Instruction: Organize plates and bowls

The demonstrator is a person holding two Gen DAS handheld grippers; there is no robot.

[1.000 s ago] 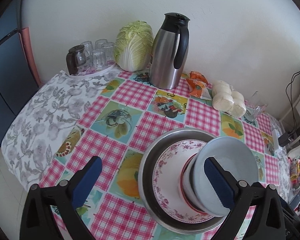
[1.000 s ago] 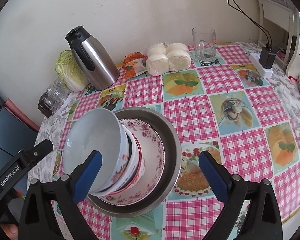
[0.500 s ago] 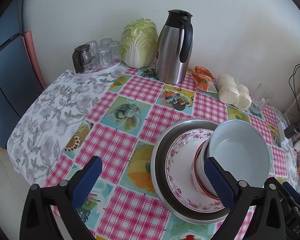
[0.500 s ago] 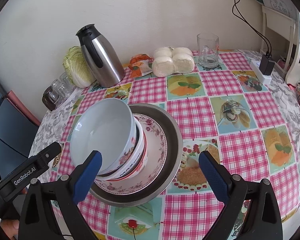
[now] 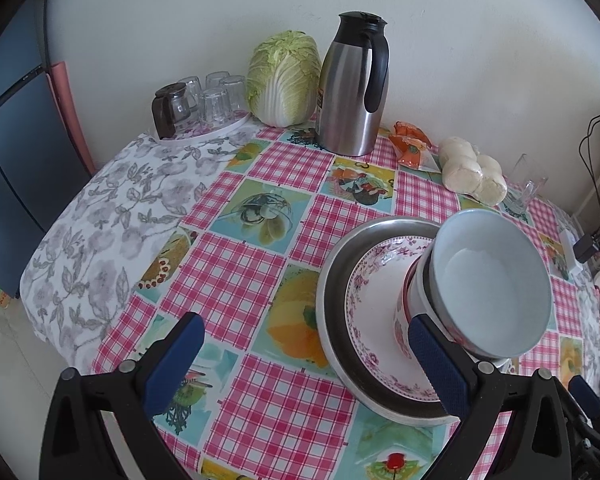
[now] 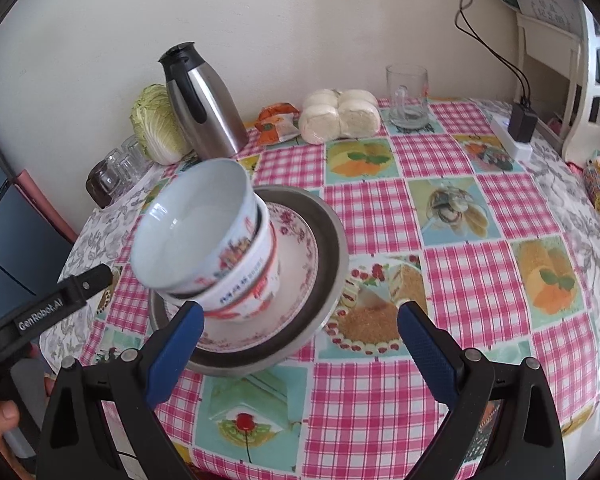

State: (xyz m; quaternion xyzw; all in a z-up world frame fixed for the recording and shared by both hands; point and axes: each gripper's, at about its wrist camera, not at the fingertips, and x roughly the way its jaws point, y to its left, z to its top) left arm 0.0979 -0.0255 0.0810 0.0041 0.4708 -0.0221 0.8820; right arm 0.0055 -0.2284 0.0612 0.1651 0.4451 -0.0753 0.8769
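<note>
A stack of white bowls [image 5: 488,284] [image 6: 204,252] with red prints stands on a pink-flowered plate [image 5: 374,304] [image 6: 296,252], which lies in a wide steel basin [image 5: 332,276] [image 6: 328,280] on the checked tablecloth. My left gripper [image 5: 306,358] is open, its right finger just in front of the stack and its left finger over bare cloth. My right gripper [image 6: 298,344] is open too, near the table's front edge, with its left finger close before the bowls. Neither holds anything. The left gripper's arm [image 6: 48,308] shows at the left of the right wrist view.
Along the wall stand a steel thermos jug [image 5: 354,84] [image 6: 202,100], a cabbage [image 5: 286,76] [image 6: 156,124], a tray of glasses [image 5: 200,100], a snack packet [image 5: 410,144], bagged buns [image 5: 474,176] [image 6: 340,116] and a glass mug [image 6: 406,96]. A power strip [image 6: 514,138] lies at the right.
Both grippers have drawn back from the table, so the stack and basin look smaller and farther. Both stay open. The bowls have not moved.
</note>
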